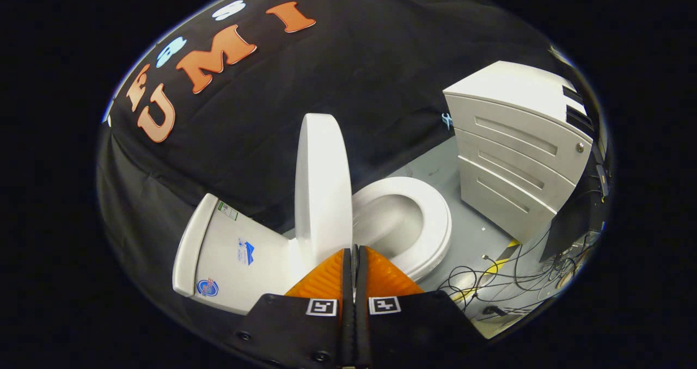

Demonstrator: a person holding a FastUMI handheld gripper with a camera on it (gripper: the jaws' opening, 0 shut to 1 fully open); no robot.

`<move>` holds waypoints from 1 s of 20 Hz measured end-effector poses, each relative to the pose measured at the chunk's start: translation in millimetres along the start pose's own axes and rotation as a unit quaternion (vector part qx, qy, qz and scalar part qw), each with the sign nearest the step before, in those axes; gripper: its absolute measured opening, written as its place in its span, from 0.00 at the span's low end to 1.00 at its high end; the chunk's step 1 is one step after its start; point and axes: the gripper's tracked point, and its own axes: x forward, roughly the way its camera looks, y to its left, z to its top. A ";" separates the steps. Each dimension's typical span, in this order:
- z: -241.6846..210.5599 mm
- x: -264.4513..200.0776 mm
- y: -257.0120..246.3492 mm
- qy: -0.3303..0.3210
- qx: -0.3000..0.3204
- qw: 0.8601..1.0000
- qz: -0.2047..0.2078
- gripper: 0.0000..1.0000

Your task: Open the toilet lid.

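The white toilet lid (pixel 321 186) stands raised, nearly upright, between the tank (pixel 234 254) and the bowl. The seat (pixel 430 216) lies flat around the open bowl, on the far side of the lid from the tank. My gripper (pixel 354 249) has its orange fingers (pixel 326 276) pressed together with nothing between them. The tips sit right at the lower edge of the raised lid, near its hinge end; whether they touch it I cannot tell.
A white drawer cabinet (pixel 517 157) stands on the grey floor (pixel 468 233) beyond the bowl. Loose cables (pixel 506 274) and a yellow-black tape strip lie on the floor by the cabinet's foot. Black cloth hangs behind the toilet.
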 end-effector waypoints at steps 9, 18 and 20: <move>-0.9 -22.6 62.3 -0.020 -0.074 0.997 0.008 0.08; -19.1 -37.9 127.0 -0.046 -0.123 0.991 0.031 0.08; -23.3 -41.3 138.2 -0.057 -0.140 0.988 0.029 0.08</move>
